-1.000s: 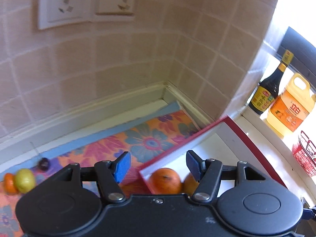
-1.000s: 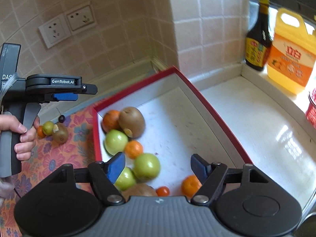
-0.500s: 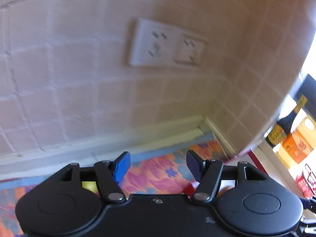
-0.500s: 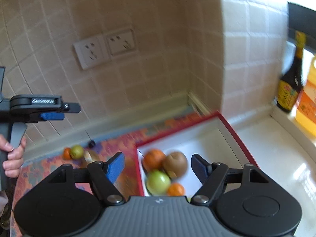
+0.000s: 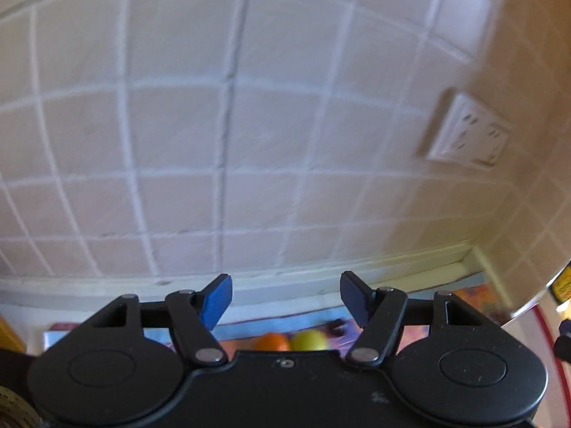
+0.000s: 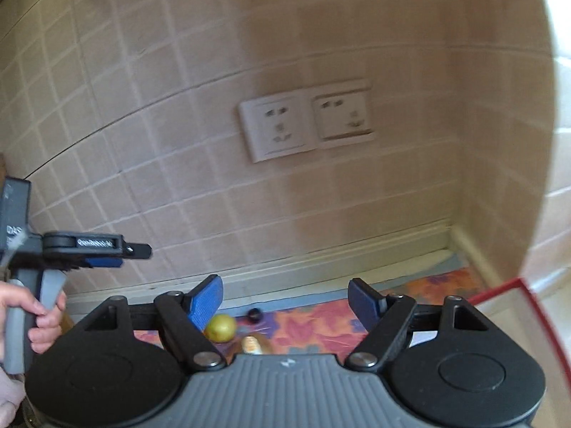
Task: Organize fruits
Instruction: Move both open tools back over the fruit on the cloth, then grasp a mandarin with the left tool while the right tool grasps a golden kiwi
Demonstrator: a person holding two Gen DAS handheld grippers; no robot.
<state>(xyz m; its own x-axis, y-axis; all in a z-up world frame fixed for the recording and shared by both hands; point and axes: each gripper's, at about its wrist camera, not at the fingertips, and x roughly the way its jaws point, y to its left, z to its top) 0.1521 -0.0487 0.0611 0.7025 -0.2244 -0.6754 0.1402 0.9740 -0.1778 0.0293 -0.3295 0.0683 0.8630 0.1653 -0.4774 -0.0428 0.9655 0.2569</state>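
My left gripper is open and empty, raised and facing the tiled wall. Just under its jaws an orange fruit, a yellow-green fruit and a small dark fruit lie on the flowered mat. My right gripper is open and empty. Below it lie the yellow-green fruit, the small dark fruit and part of a brown kiwi. The red-rimmed box shows only its corner at right. The left gripper shows at left, held by a hand.
A tiled wall with a double socket plate stands close ahead. The wall corner is at right. A yellow bottle label peeks in at the left wrist view's right edge.
Both grippers have swung left and tilted up, away from the red box toward the wall. The fruits inside the box have left both views. The loose fruits on the mat now lie under the jaws.
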